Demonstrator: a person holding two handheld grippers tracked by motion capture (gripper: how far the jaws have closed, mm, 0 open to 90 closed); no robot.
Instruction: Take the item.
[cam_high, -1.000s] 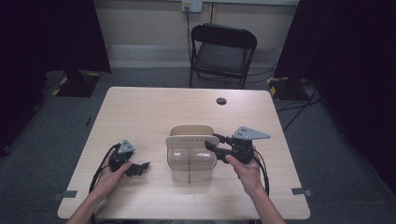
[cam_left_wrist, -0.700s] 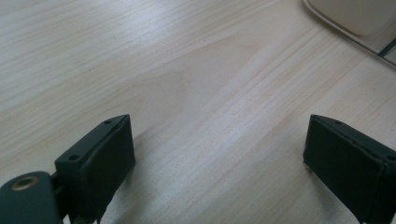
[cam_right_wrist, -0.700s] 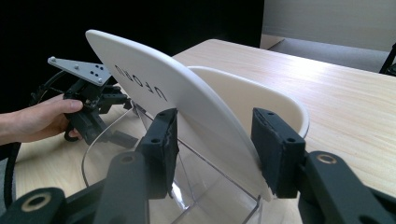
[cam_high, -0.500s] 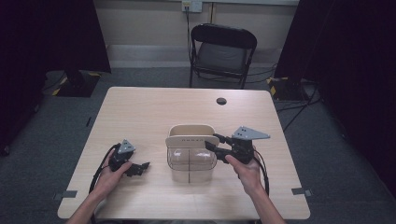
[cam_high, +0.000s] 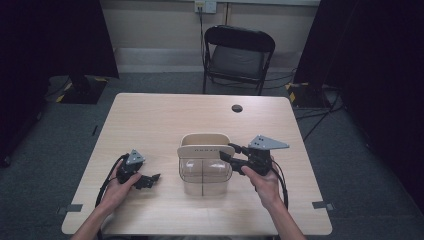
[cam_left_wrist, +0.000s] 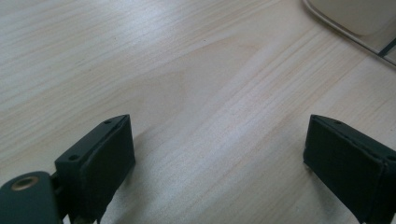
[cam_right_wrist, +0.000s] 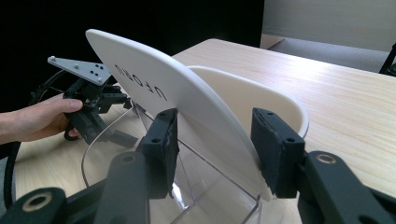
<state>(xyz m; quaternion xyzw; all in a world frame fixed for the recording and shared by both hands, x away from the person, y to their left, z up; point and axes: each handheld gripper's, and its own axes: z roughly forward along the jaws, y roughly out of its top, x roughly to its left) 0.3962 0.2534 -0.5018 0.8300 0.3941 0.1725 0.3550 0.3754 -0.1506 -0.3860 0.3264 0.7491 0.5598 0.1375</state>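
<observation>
One word, "UFORU", ran in grey capitals along the white lid (cam_right_wrist: 187, 107), which I held tilted over the clear container (cam_high: 205, 172) near the middle of the table. My right gripper (cam_right_wrist: 215, 144) had its jaws clamped on the lid's edge, one pad on each face. My left gripper (cam_high: 145, 181) rested apart on the pale wooden table (cam_high: 165, 120), jaws spread wide on nothing. Behind stood a black folding chair (cam_high: 237, 55) on grey carpet.
</observation>
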